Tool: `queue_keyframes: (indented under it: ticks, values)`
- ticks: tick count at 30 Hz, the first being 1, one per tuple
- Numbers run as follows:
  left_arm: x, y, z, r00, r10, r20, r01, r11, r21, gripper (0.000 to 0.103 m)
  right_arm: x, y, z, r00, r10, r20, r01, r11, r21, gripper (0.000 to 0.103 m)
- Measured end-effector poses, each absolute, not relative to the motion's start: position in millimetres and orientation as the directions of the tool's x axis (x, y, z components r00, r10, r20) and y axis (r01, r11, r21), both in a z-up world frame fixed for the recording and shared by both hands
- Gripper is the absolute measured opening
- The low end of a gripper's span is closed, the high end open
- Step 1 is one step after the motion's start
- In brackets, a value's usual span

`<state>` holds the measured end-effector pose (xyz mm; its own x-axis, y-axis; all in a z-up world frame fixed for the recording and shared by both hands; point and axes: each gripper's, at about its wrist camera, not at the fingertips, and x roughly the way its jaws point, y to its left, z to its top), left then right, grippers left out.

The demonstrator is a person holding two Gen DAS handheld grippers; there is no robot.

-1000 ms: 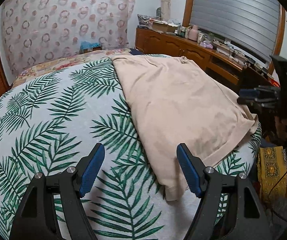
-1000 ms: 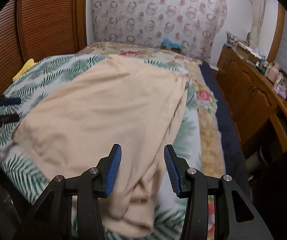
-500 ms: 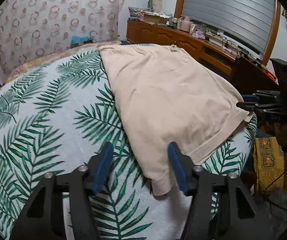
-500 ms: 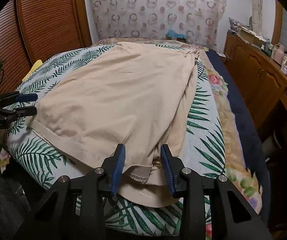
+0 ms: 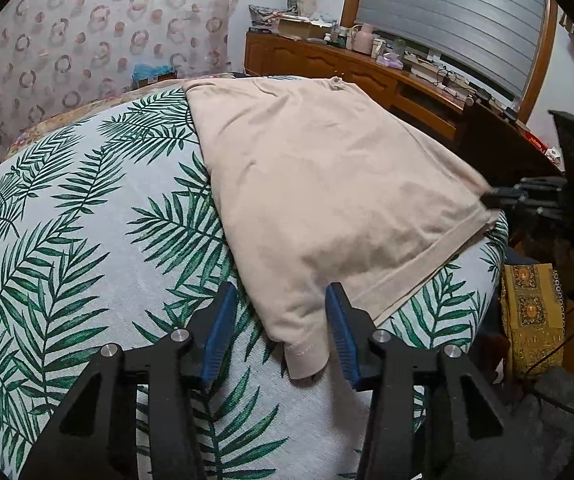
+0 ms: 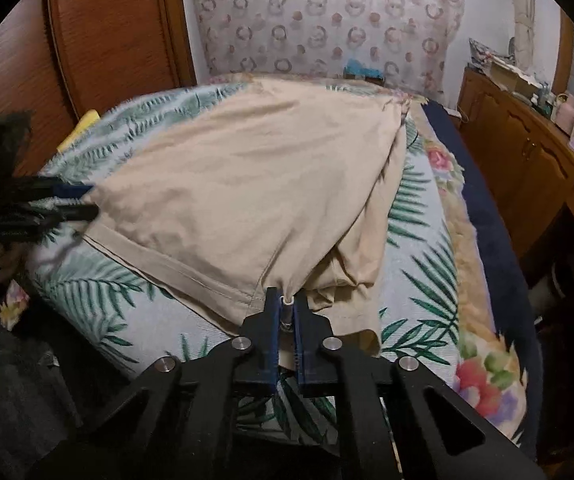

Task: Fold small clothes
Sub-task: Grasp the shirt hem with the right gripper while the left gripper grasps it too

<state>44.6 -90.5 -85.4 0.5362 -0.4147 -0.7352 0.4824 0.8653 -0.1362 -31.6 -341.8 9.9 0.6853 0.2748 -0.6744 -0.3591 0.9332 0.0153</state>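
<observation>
A beige garment [image 5: 327, 184] lies spread on a bed with a palm-leaf cover [image 5: 87, 240]. My left gripper [image 5: 281, 294] straddles the garment's near corner. Its jaws are closing, the cloth is between them, and the blue pads do not press on it. In the right wrist view the same garment [image 6: 247, 192] rises in a small peak where my right gripper [image 6: 285, 298] is shut on its hem corner. Each gripper also shows in the other's view: the right gripper [image 5: 495, 200] at the far hem corner, the left gripper [image 6: 87, 200] at the left corner.
A wooden sideboard [image 5: 367, 76] crowded with small items runs along the bed under a shuttered window. A wooden closet door [image 6: 107, 40] stands on the other side. A ring-patterned curtain [image 5: 87, 40] hangs behind the bed. A yellow patterned cloth [image 5: 531, 312] hangs beside the bed's end.
The right gripper moved in onto the hem corner and shut on it, drawing the cloth into a peak. The left jaws narrowed around the other corner.
</observation>
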Motion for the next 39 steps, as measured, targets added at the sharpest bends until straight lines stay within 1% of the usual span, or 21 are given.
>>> queue_keyframes:
  ticks: [2,3,5,7,8,9,11,12,14,17,18,19,20,22,26,29,33,34,35,38,39]
  values:
    - [43,-92,-86,0.533,-0.423,-0.733,0.489,0.861,-0.141,0.047,-40,-349,18,0.715,0.263,-0.648,-0.339,0.941,0.008,0.005]
    - [43,-94,-86,0.53,-0.429,-0.732,0.495,0.857,-0.143,0.042,-44,-350,20,0.725,0.261,-0.637,-0.33,0.944,0.012,0.005]
    - [41,-96,-86,0.519,-0.443,-0.731,0.509,0.847,-0.151,0.037,-49,-358,22,0.739,0.26,-0.621,-0.313,0.949,0.025,0.005]
    - [40,-98,-86,0.51,-0.451,-0.732,0.52,0.84,-0.155,0.033,-49,-361,15,0.727,0.257,-0.637,-0.306,0.951,0.035,0.005]
    - [39,-100,-86,0.508,-0.453,-0.733,0.523,0.838,-0.155,0.027,-47,-363,10,0.72,0.249,-0.648,-0.298,0.954,0.036,0.005]
    - [39,-100,-85,0.507,-0.451,-0.735,0.525,0.837,-0.152,0.018,-46,-361,7,0.712,0.248,-0.657,-0.294,0.955,0.042,0.005]
    - [38,-101,-85,0.503,-0.452,-0.737,0.526,0.836,-0.154,0.01,-44,-362,1,0.702,0.242,-0.669,-0.291,0.956,0.041,0.005]
    - [37,-100,-84,0.504,-0.454,-0.734,0.526,0.836,-0.155,0.007,-43,-362,0,0.701,0.236,-0.673,-0.287,0.957,0.037,0.005]
    - [34,-97,-79,0.519,-0.463,-0.718,0.522,0.837,-0.162,0.005,-42,-361,2,0.705,0.231,-0.67,-0.276,0.96,0.041,0.007]
    - [30,-93,-69,0.539,-0.478,-0.694,0.521,0.836,-0.171,0.005,-40,-362,9,0.719,0.218,-0.659,-0.261,0.965,0.035,0.021]
    - [29,-93,-66,0.545,-0.479,-0.688,0.521,0.837,-0.17,0.005,-41,-363,11,0.724,0.217,-0.655,-0.257,0.966,0.036,0.023]
    - [29,-92,-65,0.549,-0.48,-0.685,0.521,0.837,-0.169,0.005,-40,-364,11,0.728,0.216,-0.651,-0.254,0.967,0.036,0.031]
    - [28,-92,-64,0.549,-0.482,-0.682,0.522,0.836,-0.171,0.005,-40,-365,12,0.732,0.212,-0.647,-0.248,0.968,0.036,0.041]
    - [28,-93,-64,0.55,-0.482,-0.682,0.522,0.836,-0.17,0.005,-39,-365,10,0.735,0.216,-0.643,-0.247,0.968,0.044,0.052]
    - [30,-94,-69,0.545,-0.475,-0.691,0.518,0.839,-0.168,0.005,-29,-366,-2,0.699,0.238,-0.674,-0.236,0.967,0.096,0.052]
    - [31,-93,-71,0.542,-0.467,-0.698,0.514,0.842,-0.165,0.005,-25,-363,-10,0.677,0.233,-0.698,-0.239,0.967,0.091,0.052]
    - [34,-94,-75,0.538,-0.461,-0.706,0.508,0.846,-0.165,0.005,-28,-358,-10,0.679,0.232,-0.696,-0.252,0.965,0.075,0.052]
    - [34,-95,-76,0.535,-0.459,-0.709,0.507,0.846,-0.165,0.005,-30,-357,-9,0.68,0.231,-0.696,-0.254,0.965,0.072,0.05]
    - [35,-95,-77,0.533,-0.459,-0.711,0.506,0.846,-0.166,0.005,-31,-356,-9,0.681,0.228,-0.696,-0.259,0.964,0.063,0.044]
    - [37,-95,-80,0.529,-0.453,-0.718,0.5,0.85,-0.168,0.005,-33,-353,-8,0.679,0.239,-0.694,-0.281,0.958,0.055,0.033]
    - [37,-95,-81,0.527,-0.452,-0.719,0.498,0.851,-0.169,0.005,-34,-351,-8,0.679,0.239,-0.694,-0.286,0.957,0.051,0.031]
